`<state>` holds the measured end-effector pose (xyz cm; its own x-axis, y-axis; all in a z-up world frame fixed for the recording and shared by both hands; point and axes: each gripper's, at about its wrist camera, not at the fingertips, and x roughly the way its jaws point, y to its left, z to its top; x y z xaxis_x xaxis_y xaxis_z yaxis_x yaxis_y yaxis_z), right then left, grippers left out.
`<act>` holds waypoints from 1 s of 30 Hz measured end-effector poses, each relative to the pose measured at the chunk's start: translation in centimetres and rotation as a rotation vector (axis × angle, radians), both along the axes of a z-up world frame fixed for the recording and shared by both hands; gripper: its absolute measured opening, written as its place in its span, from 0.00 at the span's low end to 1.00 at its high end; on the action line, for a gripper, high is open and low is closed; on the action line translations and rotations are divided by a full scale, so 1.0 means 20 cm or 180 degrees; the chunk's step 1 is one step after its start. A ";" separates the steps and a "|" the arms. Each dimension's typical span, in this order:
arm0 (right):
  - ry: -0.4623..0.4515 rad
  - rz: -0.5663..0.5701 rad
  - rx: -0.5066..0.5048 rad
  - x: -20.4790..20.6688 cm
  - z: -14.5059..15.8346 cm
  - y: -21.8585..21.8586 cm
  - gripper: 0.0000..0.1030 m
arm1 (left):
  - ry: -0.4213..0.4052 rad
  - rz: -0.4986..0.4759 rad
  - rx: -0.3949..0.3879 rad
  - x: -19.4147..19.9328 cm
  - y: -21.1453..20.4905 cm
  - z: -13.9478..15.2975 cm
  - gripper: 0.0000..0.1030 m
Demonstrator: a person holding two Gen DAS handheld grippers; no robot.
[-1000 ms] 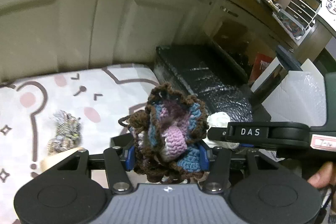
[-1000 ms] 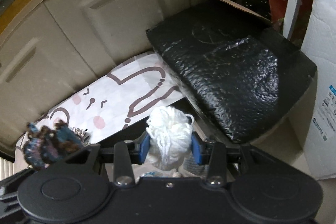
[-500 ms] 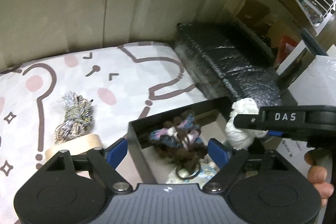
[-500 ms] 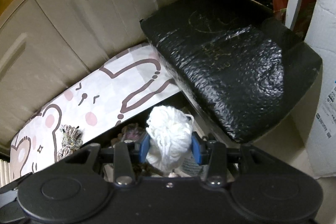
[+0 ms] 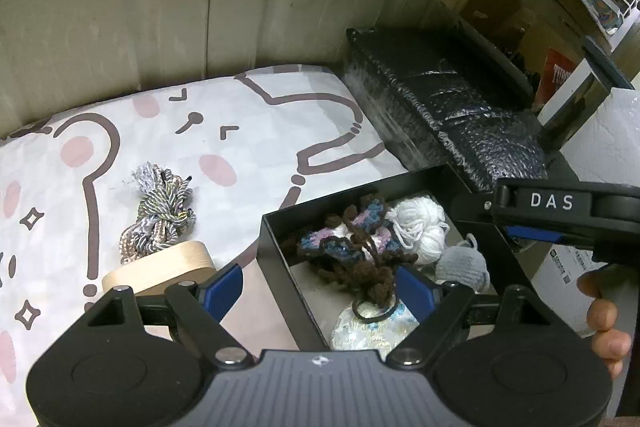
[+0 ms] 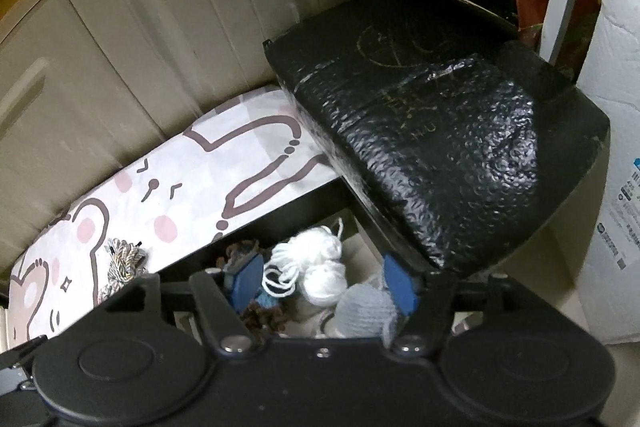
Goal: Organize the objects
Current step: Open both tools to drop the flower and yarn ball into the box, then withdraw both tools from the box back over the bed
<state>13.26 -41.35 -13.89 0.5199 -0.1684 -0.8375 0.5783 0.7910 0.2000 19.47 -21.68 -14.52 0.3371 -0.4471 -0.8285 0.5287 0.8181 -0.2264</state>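
A black open box (image 5: pixel 276 255) sits at the edge of a cartoon-print mat. Inside lie a brown, blue and pink crochet piece (image 5: pixel 352 247), a white yarn ball (image 5: pixel 420 227), a grey yarn ball (image 5: pixel 464 267) and a pale patterned bundle (image 5: pixel 368 327). My left gripper (image 5: pixel 320 287) is open and empty just above the box's near side. My right gripper (image 6: pixel 326 285) is open and empty above the white yarn ball (image 6: pixel 320 267) and grey ball (image 6: pixel 364 307); its body also shows in the left wrist view (image 5: pixel 560 211). A grey-gold twisted cord bundle (image 5: pixel 160 215) lies on the mat.
A light wooden oval piece (image 5: pixel 160 267) lies on the mat (image 5: pixel 240 131) near the cord. A large black bubble-wrapped package (image 6: pixel 440 131) stands right behind the box. Beige cabinet doors (image 5: pixel 160 7) close the back. White foam and cardboard (image 6: pixel 612 107) stand at the right.
The left gripper opened and dropped the crochet piece into the box. Then the right gripper opened and let the white yarn ball fall into the box beside it.
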 end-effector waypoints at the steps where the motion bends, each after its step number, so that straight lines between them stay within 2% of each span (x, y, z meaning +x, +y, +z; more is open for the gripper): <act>1: -0.0002 0.0002 -0.0001 0.00 0.00 0.00 0.66 | 0.0000 0.0005 0.0002 0.00 0.00 0.00 0.82; 8: -0.0054 0.0072 -0.0081 -0.04 0.06 0.01 0.70 | 0.0011 0.0065 0.0039 0.00 0.02 0.04 0.84; 17: -0.0171 0.0209 -0.0224 -0.10 0.14 0.05 0.75 | -0.0142 0.0198 -0.0001 -0.02 0.13 0.15 0.88; 20: -0.0183 0.0289 -0.0318 -0.12 0.16 0.08 0.79 | -0.0201 0.0259 -0.0003 -0.02 0.17 0.18 0.92; 27: -0.0235 0.0455 -0.0574 -0.18 0.21 0.15 0.96 | -0.0288 0.0376 -0.0020 -0.03 0.23 0.23 0.98; 30: -0.0230 0.0462 -0.0659 -0.20 0.23 0.17 0.99 | -0.0330 0.0377 -0.0009 -0.04 0.24 0.24 1.00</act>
